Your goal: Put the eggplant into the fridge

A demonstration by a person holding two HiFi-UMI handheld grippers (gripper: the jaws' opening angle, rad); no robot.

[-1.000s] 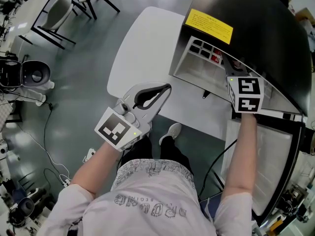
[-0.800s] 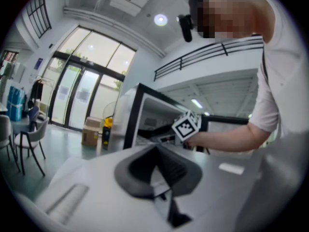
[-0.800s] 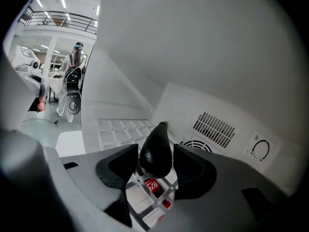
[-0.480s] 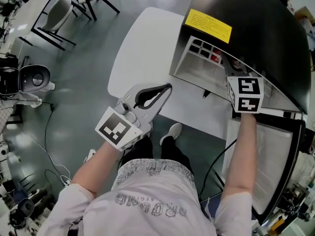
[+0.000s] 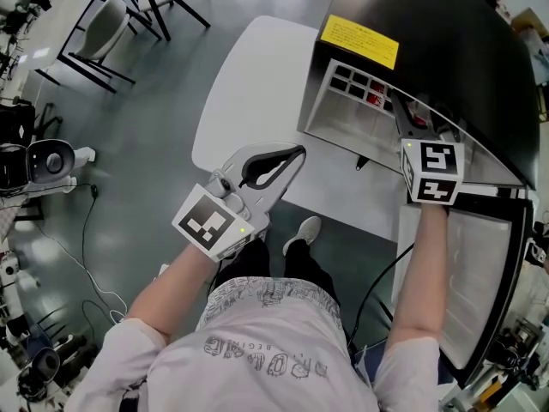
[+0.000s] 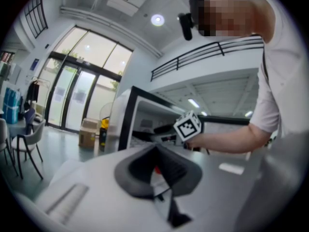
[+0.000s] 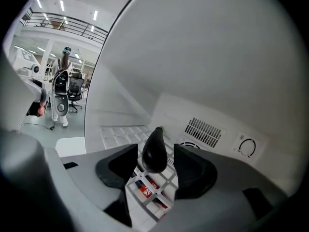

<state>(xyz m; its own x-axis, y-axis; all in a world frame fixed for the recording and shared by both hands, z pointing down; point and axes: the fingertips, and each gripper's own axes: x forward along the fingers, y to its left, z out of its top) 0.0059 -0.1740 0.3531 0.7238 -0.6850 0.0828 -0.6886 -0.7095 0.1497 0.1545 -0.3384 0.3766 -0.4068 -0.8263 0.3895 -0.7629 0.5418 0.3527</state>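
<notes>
Fridge shelf [image 7: 116,132], eggplant [image 7: 154,153] betw. parted R hand-held gripper [image 7: 155,146] jaws, slim gap each side, L hand-held gripper [image 6: 157,149] closed.

Jaws of the right tool [image 7: 157,154] and the eggplant [image 7: 154,149] out of sight behind marker cube [image 5: 433,172] in head view (fridge [image 5: 446,50] edge-cropped)

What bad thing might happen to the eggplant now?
The eggplant stands tilted on the wire shelf between the right gripper's parted jaws. It might tip over and roll. Pulling the gripper back crookedly might also bump it and drag it off the shelf.
</notes>
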